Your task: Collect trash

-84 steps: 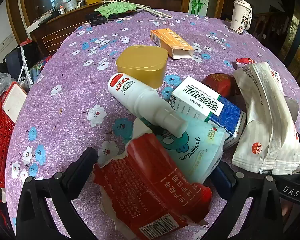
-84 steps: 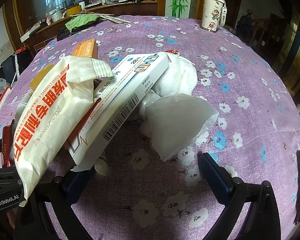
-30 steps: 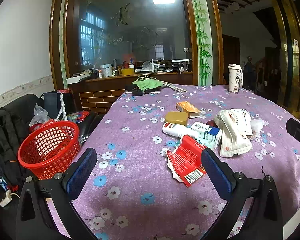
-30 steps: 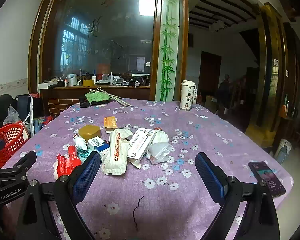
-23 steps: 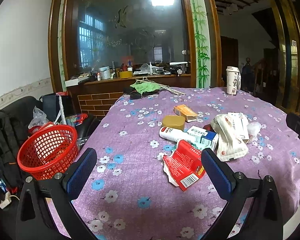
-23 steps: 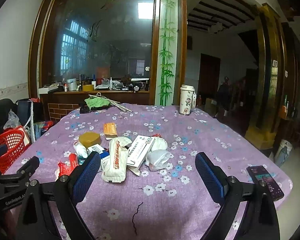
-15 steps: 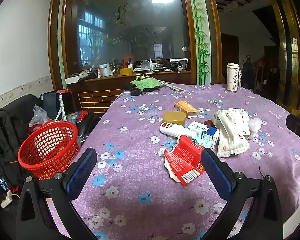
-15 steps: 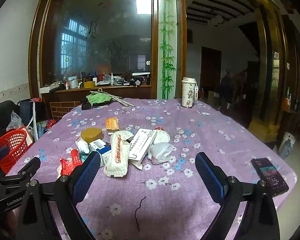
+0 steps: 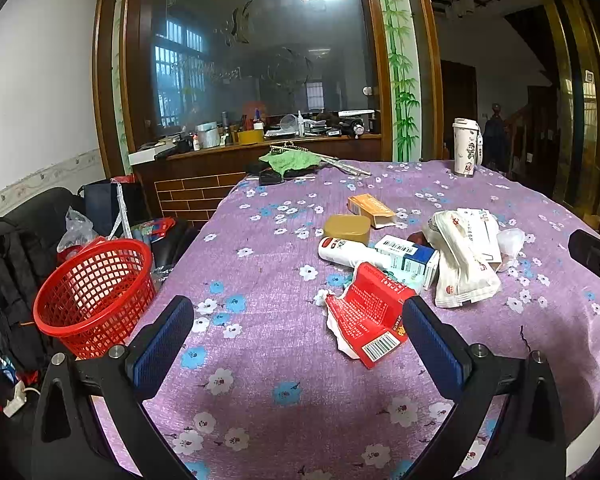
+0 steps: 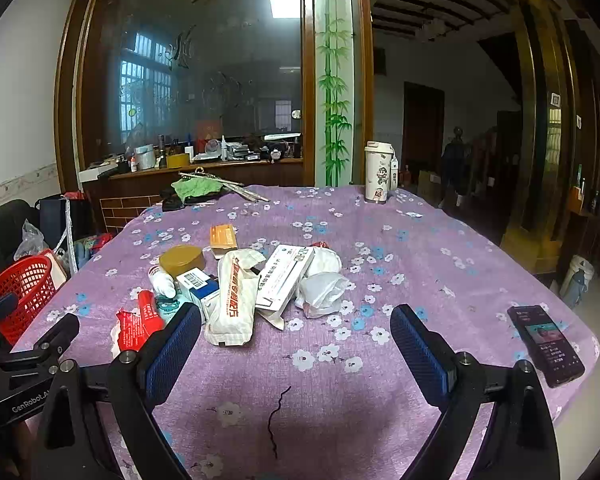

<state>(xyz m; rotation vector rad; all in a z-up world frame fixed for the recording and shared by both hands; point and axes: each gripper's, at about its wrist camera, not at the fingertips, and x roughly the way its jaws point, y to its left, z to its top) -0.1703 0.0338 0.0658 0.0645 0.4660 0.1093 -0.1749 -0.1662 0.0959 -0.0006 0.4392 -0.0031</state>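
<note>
Both units up off the worktop (image 9: pixel 260 360), nothing held. Left hand-held gripper (image 9: pixel 296 344) has its jaws spread wide, empty; right hand-held gripper (image 10: pixel 296 344) likewise spread wide, empty.

Trash sits in one loose pile mid-worktop on the purple flowered cloth:
- torn red wrapper (image 9: pixel 370 320) — nearest piece to the left unit, barcode end toward the camera, flat on the cloth
- white bottle (image 9: pixel 348 251) lying on its side behind the wrapper, just beside a gold lid/tub (image 9: pixel 347 229)
- blue-white carton (image 9: pixel 410 254) with barcode up, touching the bottle's end
- orange box (image 9: pixel 370 209) farther back, apart from the pile
- white pouch (image 10: pixel 236 296) with orange lettering, lying lengthwise; long white box (image 10: pixel 286 276) leans against its right side
- crumpled clear/white bag (image 10: pixel 322 288) just right of the long box, a white wad behind it

Red basket (image 9: pixel 94 296) is off the worktop's left edge, lower down, upright, well apart from the pile. Nothing of the pile visible inside it.

Other stuff: tall white tumbler (image 10: pixel 378 178) upright at the far edge, green cloth (image 10: pixel 196 188) far left corner, phone (image 10: pixel 546 344) face up near the right front edge. Dark thread-like mark (image 10: pixel 276 420) on the cloth between the right unit's fingers — can't tell what it is.
</note>
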